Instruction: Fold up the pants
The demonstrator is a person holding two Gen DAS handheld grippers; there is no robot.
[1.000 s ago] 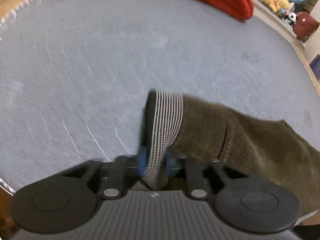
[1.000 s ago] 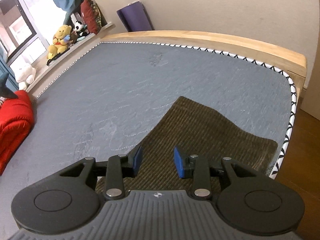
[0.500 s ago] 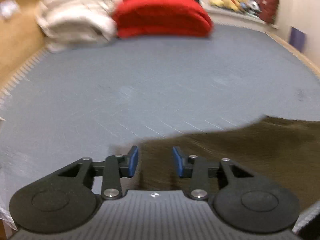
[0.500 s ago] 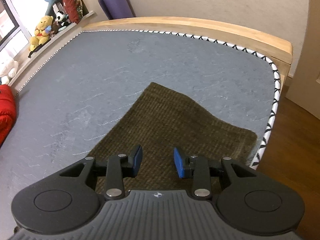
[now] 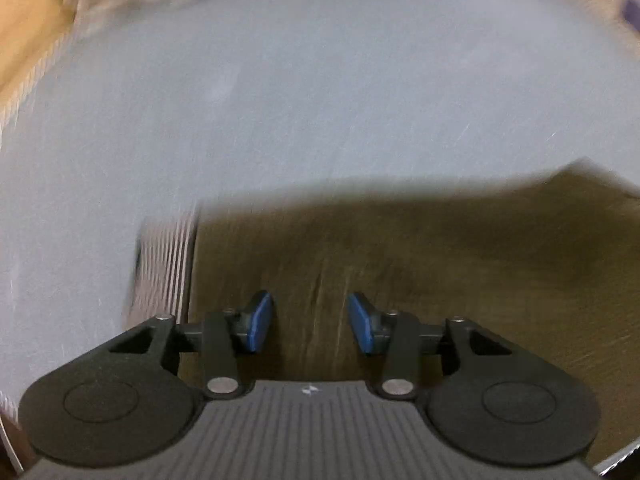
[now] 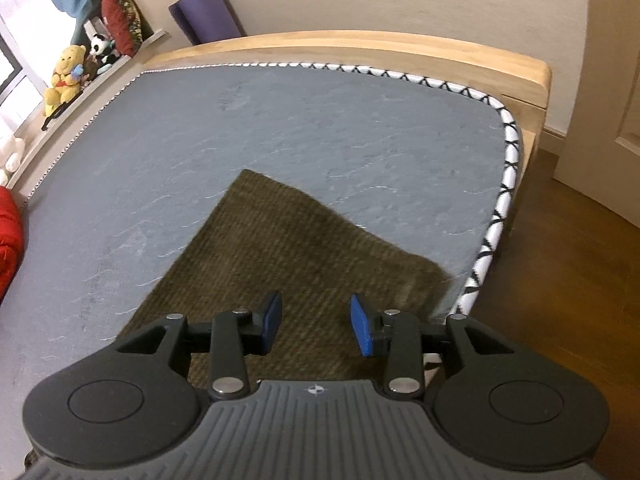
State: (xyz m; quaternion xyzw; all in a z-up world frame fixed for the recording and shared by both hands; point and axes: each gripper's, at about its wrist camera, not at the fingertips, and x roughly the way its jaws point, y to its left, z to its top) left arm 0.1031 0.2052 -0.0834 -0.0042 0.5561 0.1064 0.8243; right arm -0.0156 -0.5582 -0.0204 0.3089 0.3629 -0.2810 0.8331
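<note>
**Both grippers spread above the pants**

The left gripper point(image 5: 310, 326) and right gripper point(image 6: 316, 326) hang over the olive pants point(image 6: 304, 248), fingers apart, holding nothing. The pants lie flat on the grey mattress point(image 6: 248, 132); their striped waistband point(image 5: 168, 256) looks blurred. Beyond, a wooden bedframe point(image 6: 360, 46).

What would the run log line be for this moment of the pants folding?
stage: between grasps | left gripper: open, empty, over pants near waistband | right gripper: open, empty | pants: flat on mattress
</note>
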